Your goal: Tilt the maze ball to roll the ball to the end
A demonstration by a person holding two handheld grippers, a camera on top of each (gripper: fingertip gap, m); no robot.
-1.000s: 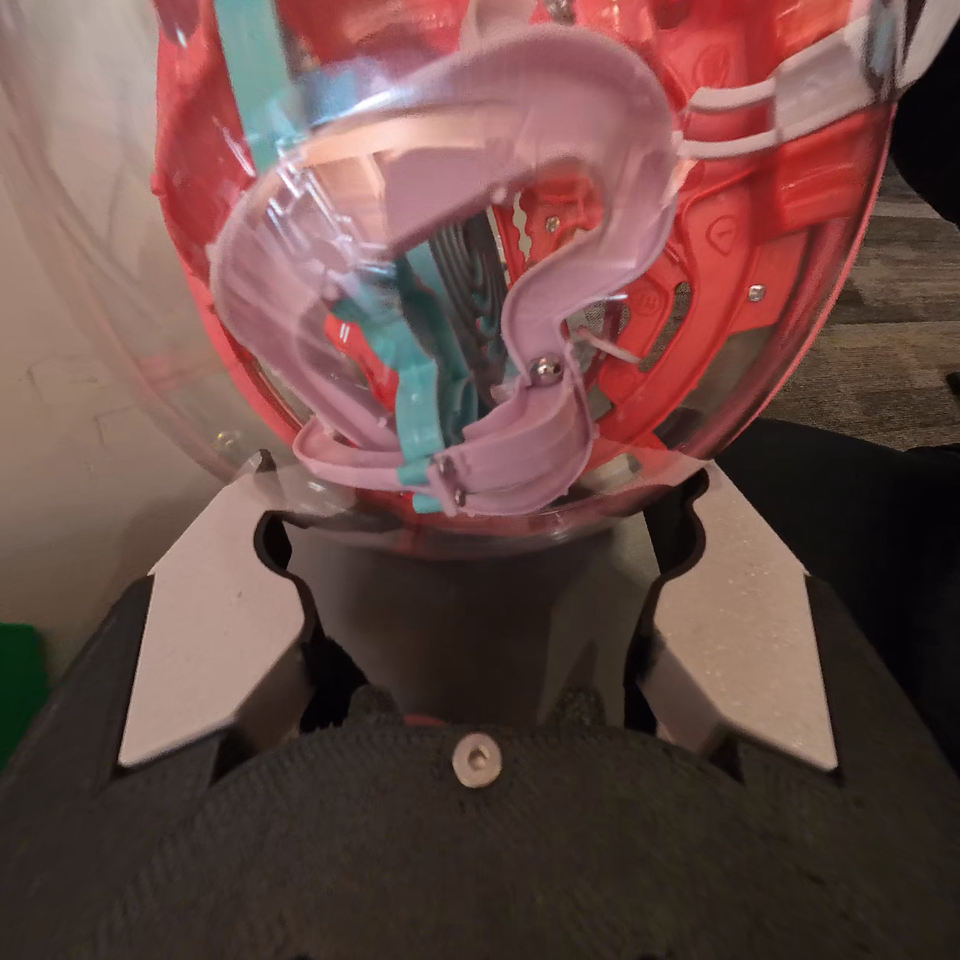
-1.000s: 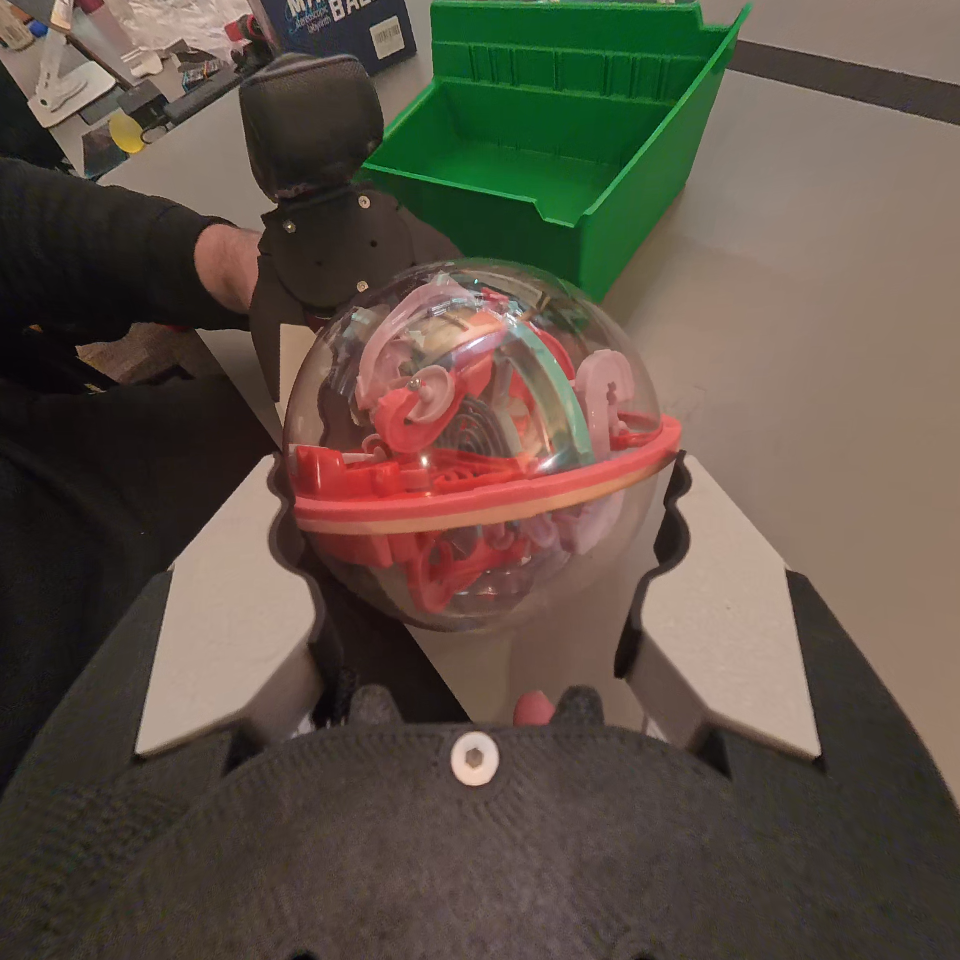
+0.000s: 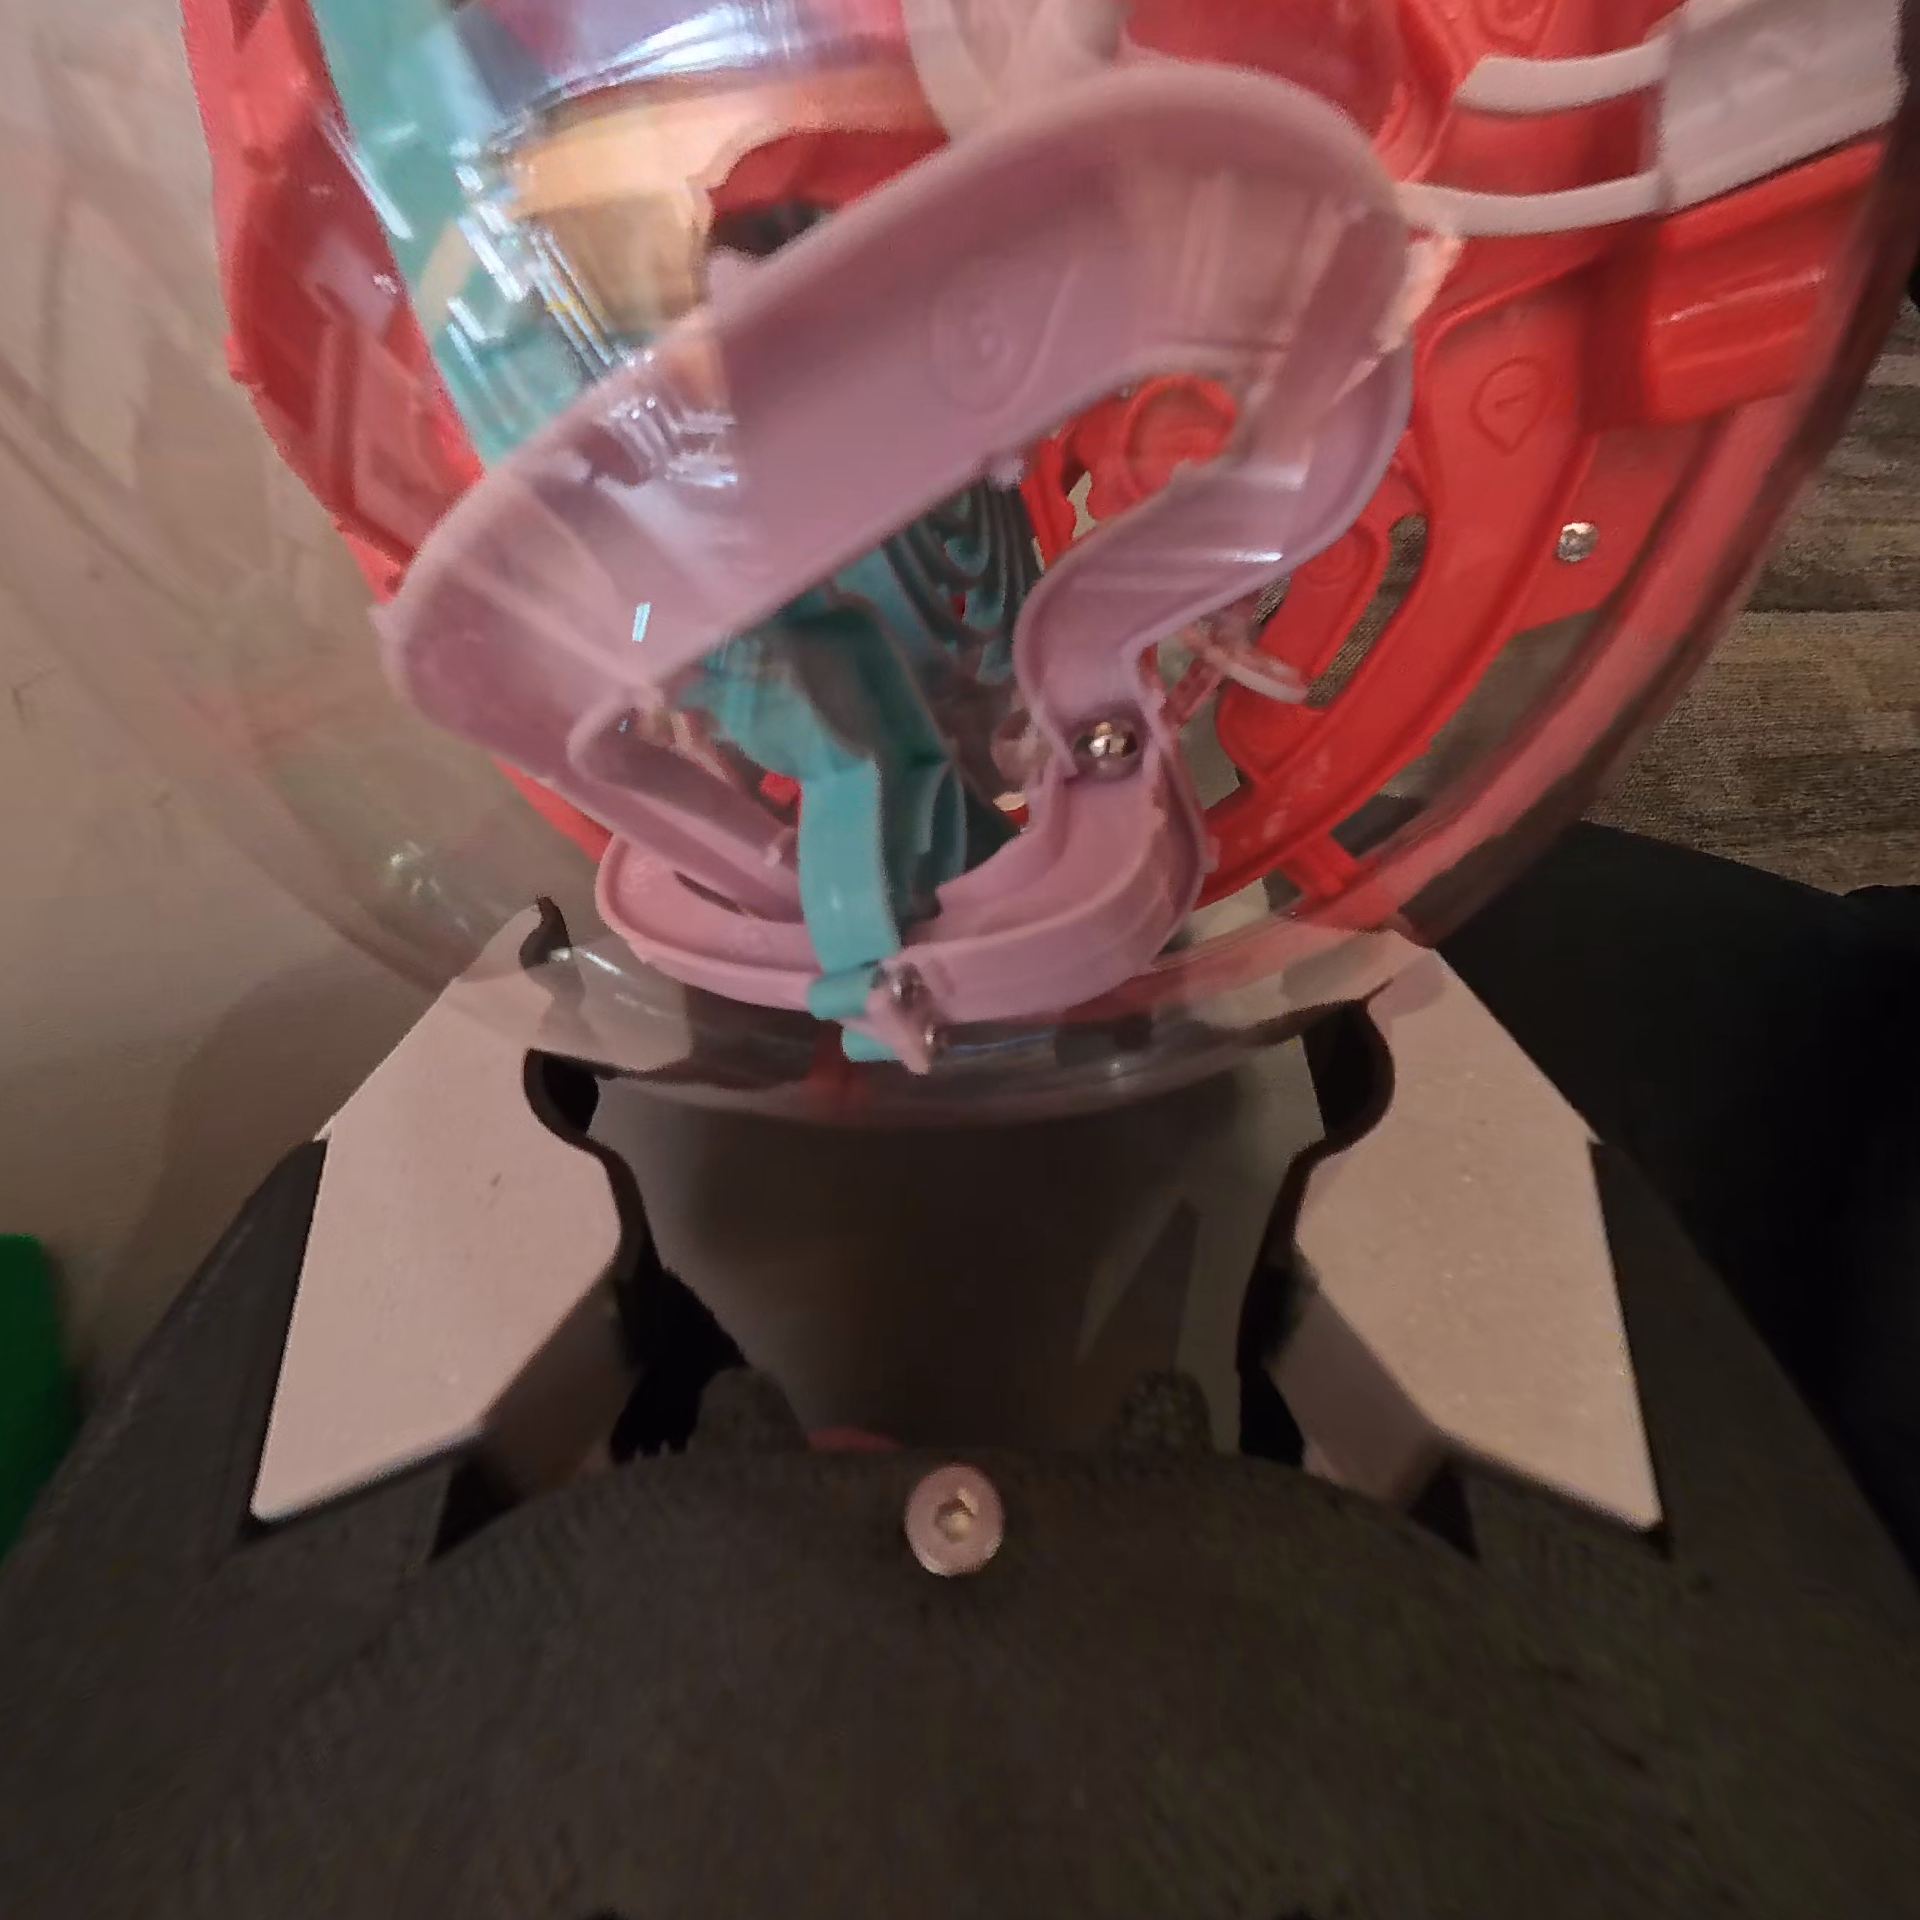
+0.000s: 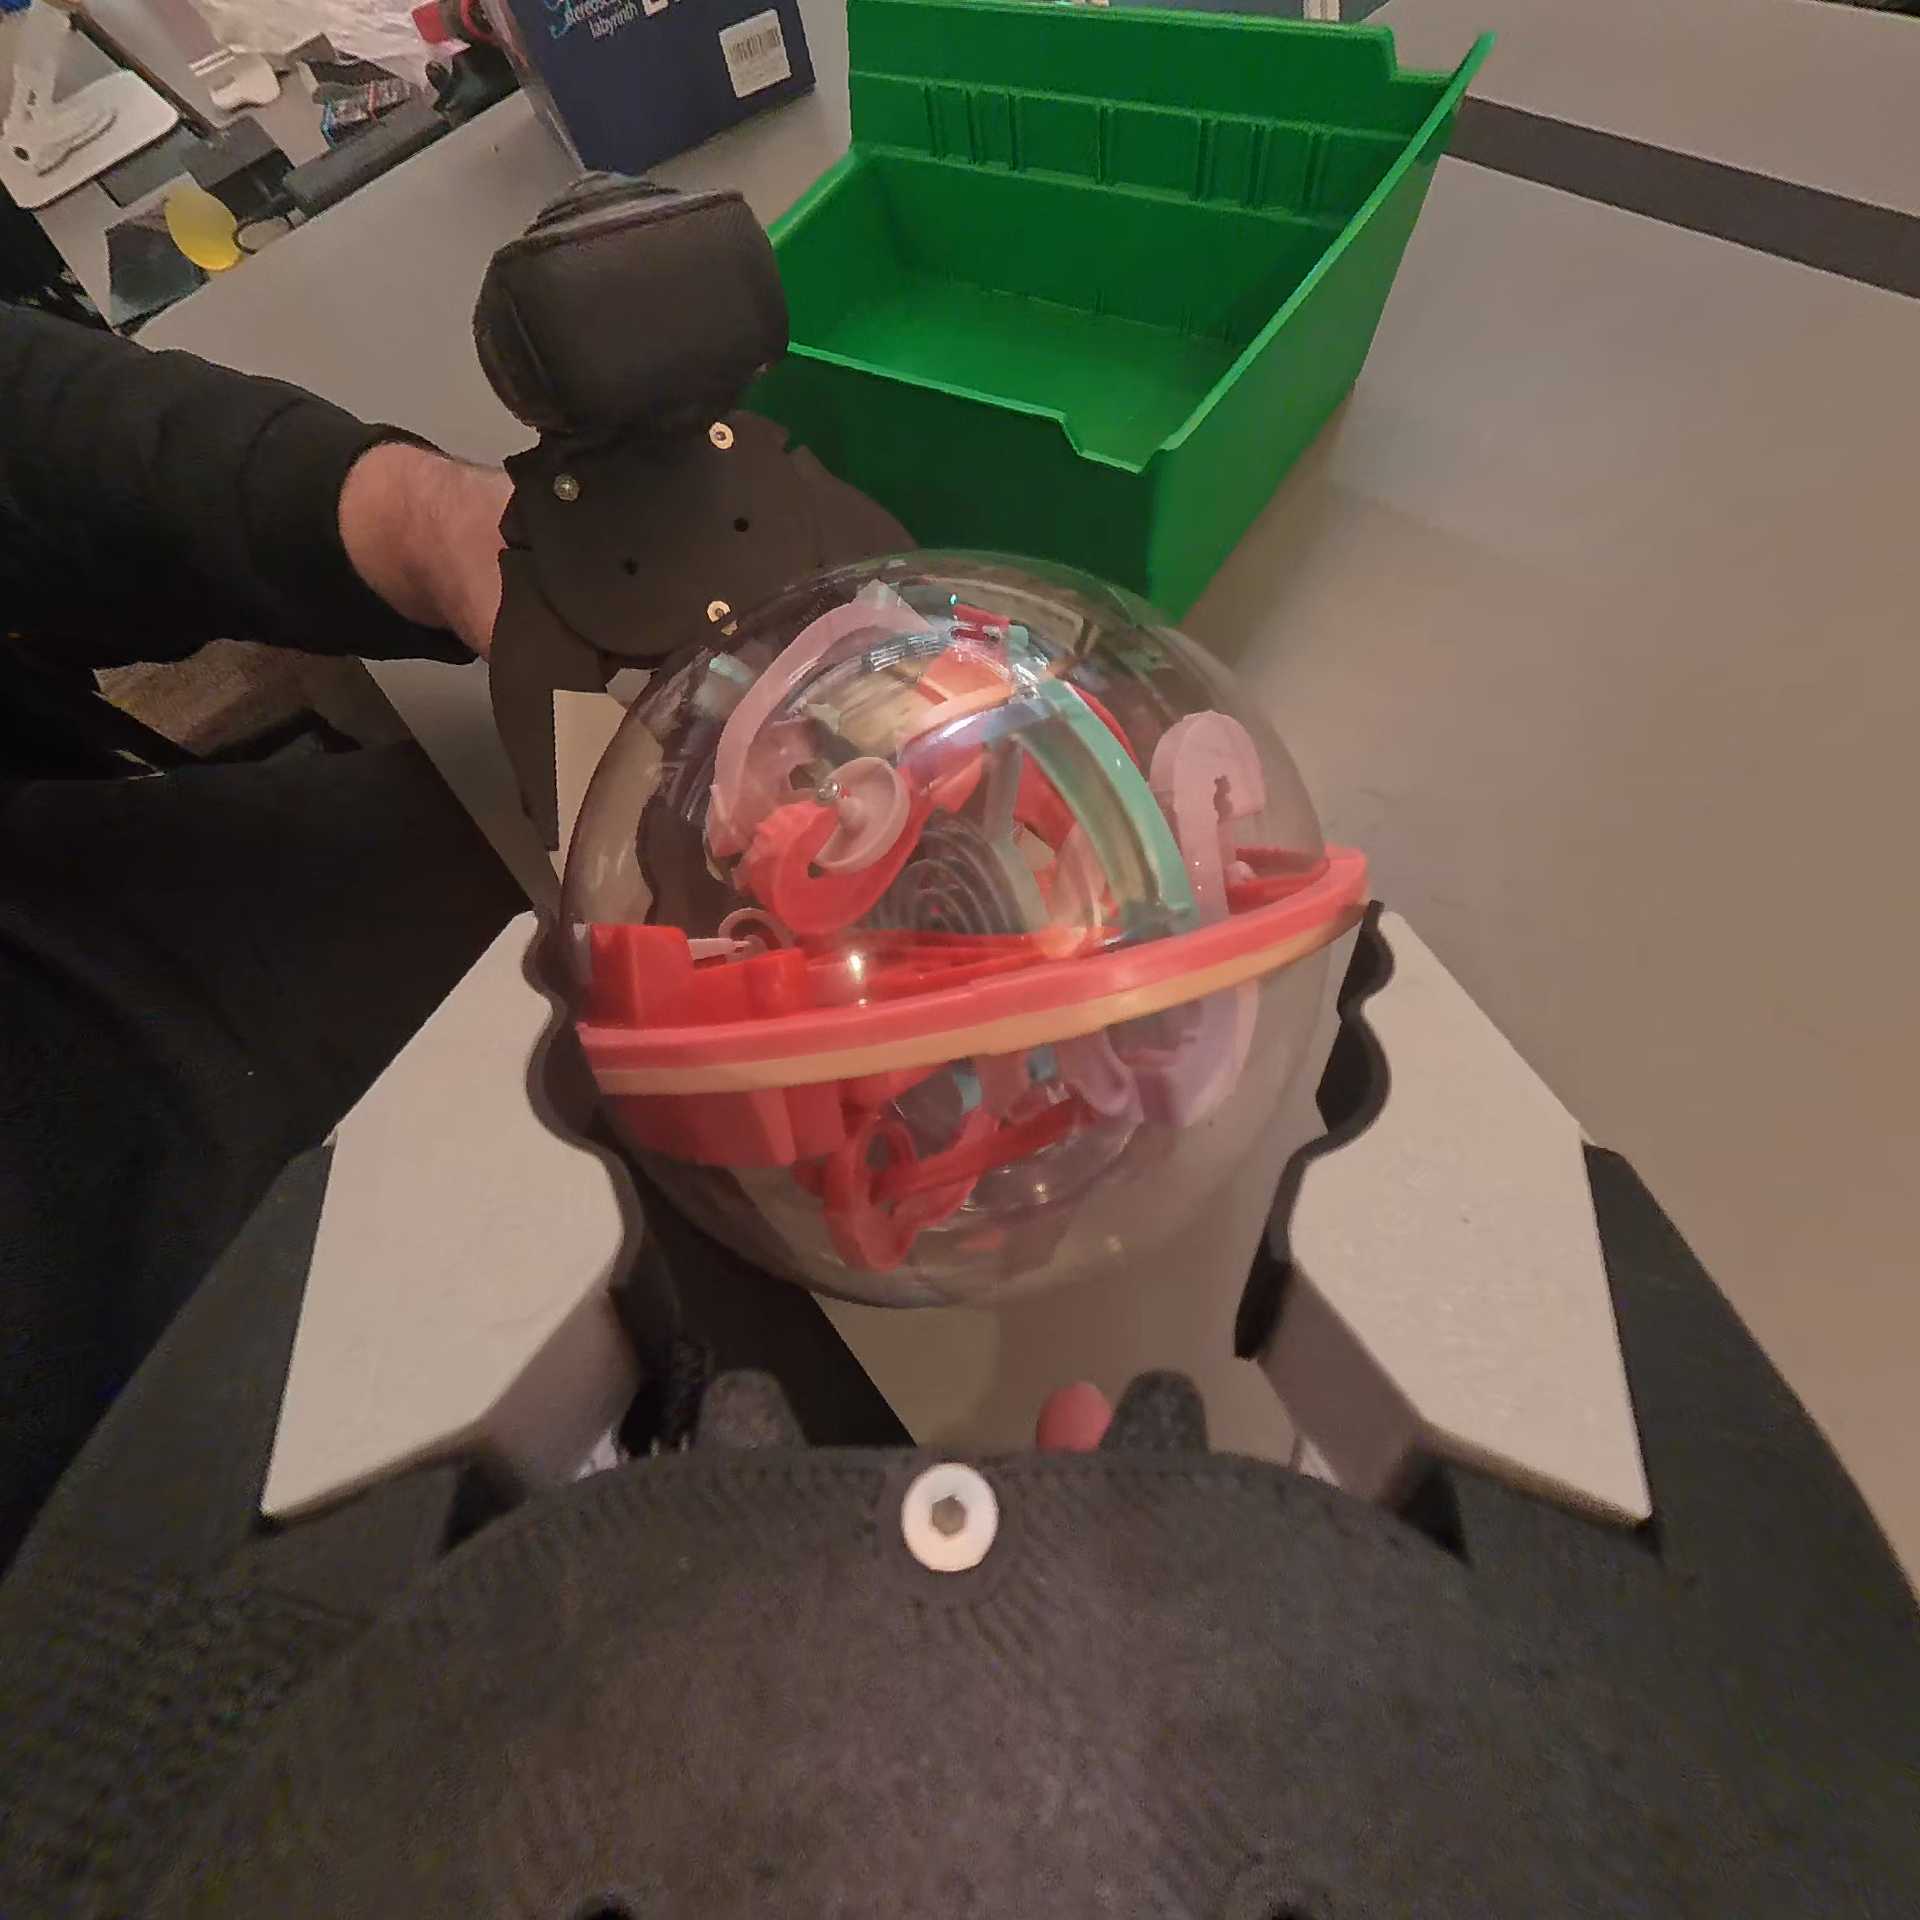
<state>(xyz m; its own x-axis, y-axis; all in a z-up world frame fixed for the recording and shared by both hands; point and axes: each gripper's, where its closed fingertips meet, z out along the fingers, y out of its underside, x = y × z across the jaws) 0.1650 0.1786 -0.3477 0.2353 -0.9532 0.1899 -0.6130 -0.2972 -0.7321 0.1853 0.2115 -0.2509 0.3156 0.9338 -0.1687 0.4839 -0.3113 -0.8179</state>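
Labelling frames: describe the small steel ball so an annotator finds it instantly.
Start at the clear maze ball filling the left wrist view. Follow the lilac track down its right-hand bend to the steel ball. It is the only loose shiny bead there; the similar glints are fixed screws.

a pale grey surface (image 4: 1621, 665) fills most of the right wrist view, with a dark band (image 4: 1683, 171) crossing its far right corner. on it stands an open-fronted green bin (image 4: 1132, 343), and behind that a dark blue box (image 4: 665, 73). farther left lies a cluttered area with white sheets and a yellow disc (image 4: 200, 227). in the left wrist view, mottled grey-brown carpet (image 3: 1829, 665) shows at the right edge, and a sliver of the green bin (image 3: 26, 1361) at the lower left. the light is soft and even.
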